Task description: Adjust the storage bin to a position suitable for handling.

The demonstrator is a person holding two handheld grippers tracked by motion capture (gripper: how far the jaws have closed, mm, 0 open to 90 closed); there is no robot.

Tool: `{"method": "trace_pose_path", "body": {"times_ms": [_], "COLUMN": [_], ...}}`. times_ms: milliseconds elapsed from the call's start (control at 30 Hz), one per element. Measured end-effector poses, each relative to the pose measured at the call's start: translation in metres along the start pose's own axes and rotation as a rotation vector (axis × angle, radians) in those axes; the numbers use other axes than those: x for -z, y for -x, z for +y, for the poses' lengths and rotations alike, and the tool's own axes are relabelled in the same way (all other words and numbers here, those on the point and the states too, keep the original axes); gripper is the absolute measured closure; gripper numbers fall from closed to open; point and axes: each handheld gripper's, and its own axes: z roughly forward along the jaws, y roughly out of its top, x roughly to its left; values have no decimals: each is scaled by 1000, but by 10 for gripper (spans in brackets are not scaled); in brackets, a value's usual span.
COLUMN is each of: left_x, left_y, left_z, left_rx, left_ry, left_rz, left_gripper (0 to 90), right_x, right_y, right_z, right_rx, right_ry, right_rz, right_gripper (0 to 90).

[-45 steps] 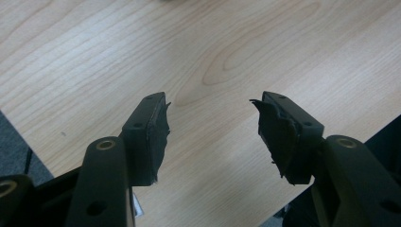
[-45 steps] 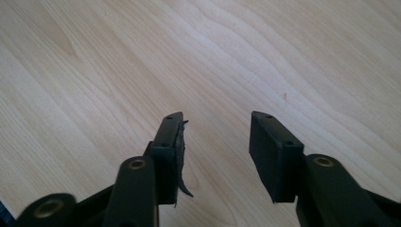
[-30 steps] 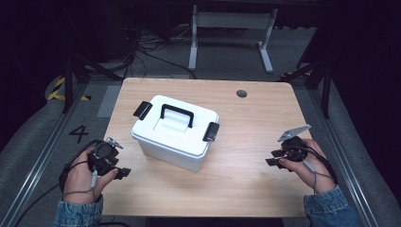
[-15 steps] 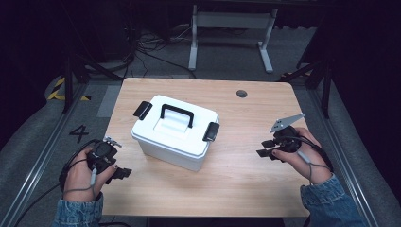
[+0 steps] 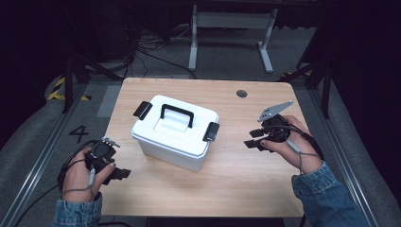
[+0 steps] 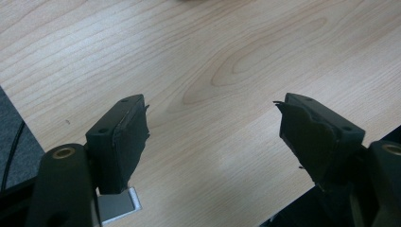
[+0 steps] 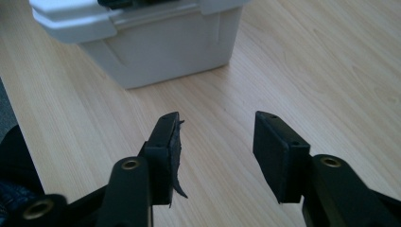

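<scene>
Since the earlier frame the right tool (image 5: pixel 256 143) has risen from the tabletop's (image 5: pixel 246 179) right edge toward the white box (image 5: pixel 175 135); both tools have just been opening and hold nothing. Left tool (image 5: pixel 118 174) waits near the front left corner. Box sits mid-tabletop, latches shut, so the work is hardly begun.

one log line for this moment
left gripper: open, empty | right gripper: open, empty, facing box | white box: lid on, untouched
</scene>
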Motion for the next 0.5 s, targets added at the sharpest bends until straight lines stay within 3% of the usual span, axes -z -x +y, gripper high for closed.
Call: {"method": "trace_pose_path", "body": {"times_ms": [267,500], "left_x": [-2,-2], "left_y": [-1,-1], "left_z": [0,0], "left_rx": [-7,-6], "left_ry": [-9,-9], "left_rz": [-3,-4], "left_gripper": [243,243], "right_x": [-4,-9], "right_y": [-7,-14], "right_z": [27,57], "right_rx": [12,48], "right_ry": [17,39], "right_rz": [39,42], "right_gripper": [502,500]}}
